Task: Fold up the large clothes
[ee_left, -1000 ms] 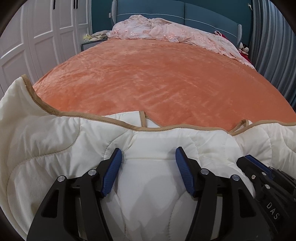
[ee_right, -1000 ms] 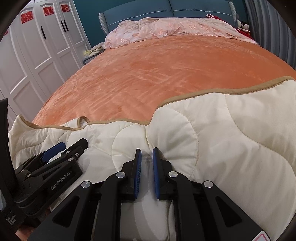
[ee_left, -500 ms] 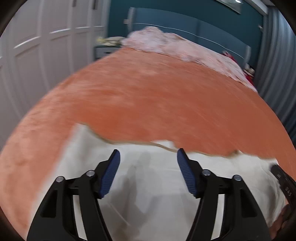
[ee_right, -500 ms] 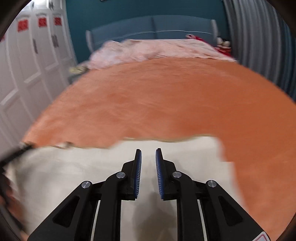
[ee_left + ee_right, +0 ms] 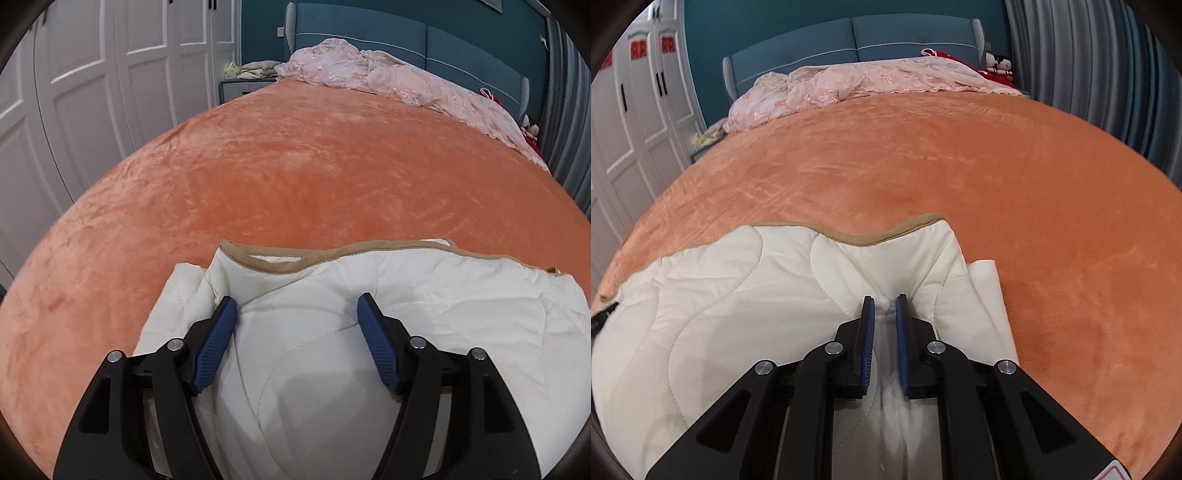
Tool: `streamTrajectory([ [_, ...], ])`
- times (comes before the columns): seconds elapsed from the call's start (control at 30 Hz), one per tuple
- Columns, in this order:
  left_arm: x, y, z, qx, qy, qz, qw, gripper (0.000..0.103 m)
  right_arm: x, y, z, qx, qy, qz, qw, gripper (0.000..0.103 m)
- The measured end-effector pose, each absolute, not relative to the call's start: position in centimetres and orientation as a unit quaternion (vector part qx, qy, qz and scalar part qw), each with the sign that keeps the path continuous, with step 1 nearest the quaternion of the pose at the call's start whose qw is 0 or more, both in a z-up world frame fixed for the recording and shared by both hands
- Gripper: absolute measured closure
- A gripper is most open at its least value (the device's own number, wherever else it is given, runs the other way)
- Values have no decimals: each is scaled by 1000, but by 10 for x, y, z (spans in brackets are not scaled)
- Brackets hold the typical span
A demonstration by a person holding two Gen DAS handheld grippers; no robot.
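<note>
1. A cream quilted garment [image 5: 369,295] with tan edging lies bunched at the near edge of an orange bed cover [image 5: 314,177]; the rest of the cover stretches away bare to a pink blanket [image 5: 871,83] heaped by the blue headboard [image 5: 857,37]
2. The left gripper [image 5: 297,308] hovers low over the garment's left end; its blue pads [image 5: 218,343] stand wide apart with cloth lying between them, nothing pinched
3. The right gripper [image 5: 885,308] sits at the garment's right end; its pads [image 5: 868,343] are nearly together with a ridge of cream fabric caught between them, so it appears to be gripping the garment
4. In the right view the garment [image 5: 757,288] already shows doubled layers at its right edge; the step in hand seems to be a mid-fold regrasp, one side held and the other free
5. The next move likely calls for the left fingers to close on the tan-trimmed edge nearby, so both ends can lift evenly; the padded cloth is thick and may slip from a shallow pinch
</note>
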State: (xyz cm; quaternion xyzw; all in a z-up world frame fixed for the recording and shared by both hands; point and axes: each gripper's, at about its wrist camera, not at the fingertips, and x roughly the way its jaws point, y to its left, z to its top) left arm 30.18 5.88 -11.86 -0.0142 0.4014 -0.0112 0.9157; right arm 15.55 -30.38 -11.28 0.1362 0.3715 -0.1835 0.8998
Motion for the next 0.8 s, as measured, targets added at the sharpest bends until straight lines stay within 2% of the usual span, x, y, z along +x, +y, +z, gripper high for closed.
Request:
streamTrajectory([
  [0.13,303,50,-113,7,413,-4,911,36,156,-301,-100,133,380,-188,896,93],
  [0.17,302,50,-108,10,418,-4,908,37,151,-295,-87,132,375,-183,899,84],
  [0.27,271,54,-75,-17,412,-30,910,37,125,-260,-47,141,338,-129,922,83],
  [0.37,233,47,-58,-41,417,-57,906,37,110,-218,-35,120,333,-85,931,83],
  [0.57,180,14,-81,-24,435,-59,898,37,95,-143,-70,105,371,-27,922,83],
  [0.8,165,5,-100,8,414,-45,909,34,87,-135,-100,98,387,-34,916,85],
])
